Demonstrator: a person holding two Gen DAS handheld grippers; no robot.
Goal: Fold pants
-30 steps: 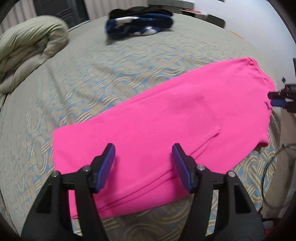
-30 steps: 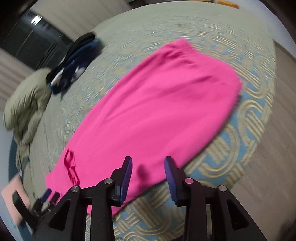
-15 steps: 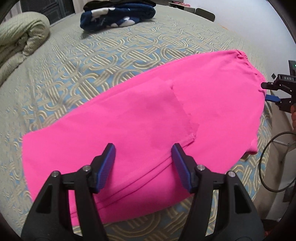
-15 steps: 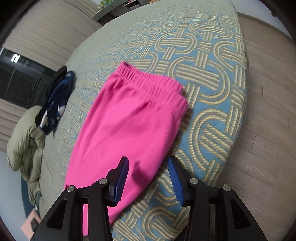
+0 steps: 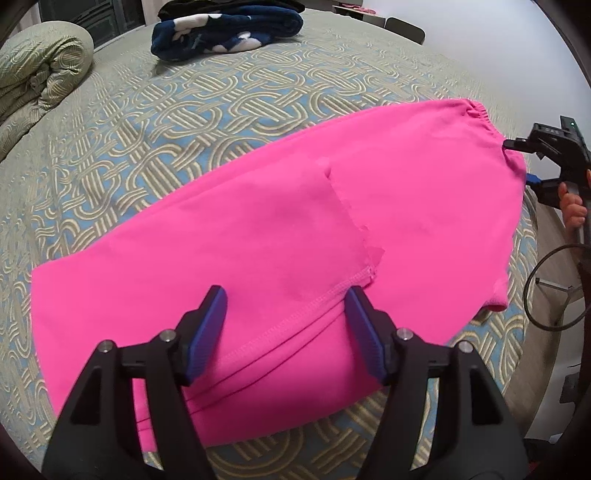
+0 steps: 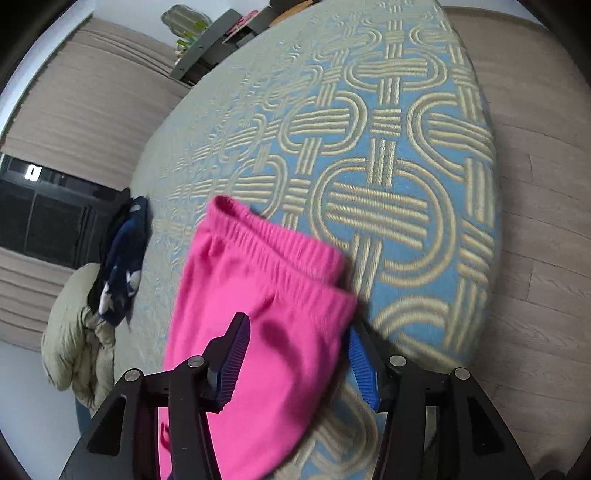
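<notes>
On the bed point(image 5: 229, 99), over its blue-and-tan woven-loop bedspread, the pink pants point(image 5: 295, 236) lay flat and folded lengthwise, one leg over the other, reaching from the leg end at the left of the left wrist view to the elastic waistband point(image 6: 273, 243) at the right. The left tool point(image 5: 286, 325) hovered above the near edge of the pants by the crotch seam, its blue-padded fingers spread wide with nothing between them (whether the pads touched the cloth could not be told). The right tool point(image 6: 297, 350) stood at the waistband end, also spread wide, its fingers set either side of the near waistband corner; one blue pad point(image 6: 360, 363) sat just outside the pink edge and the other finger point(image 6: 232, 354) over the fabric, casting a dark shadow there. From the left wrist view the right tool point(image 5: 532, 162) appeared at the far right, touching or just beside the waistband, with the person's hand point(image 5: 572, 206) gripping its handle. A navy blanket with white patches point(image 5: 225, 33) lay well apart at the far side of the bed, and a rolled olive comforter point(image 5: 37, 77) sat at the far left. A black cable point(image 5: 546, 291) looped over the floor beyond the bed's right edge.
</notes>
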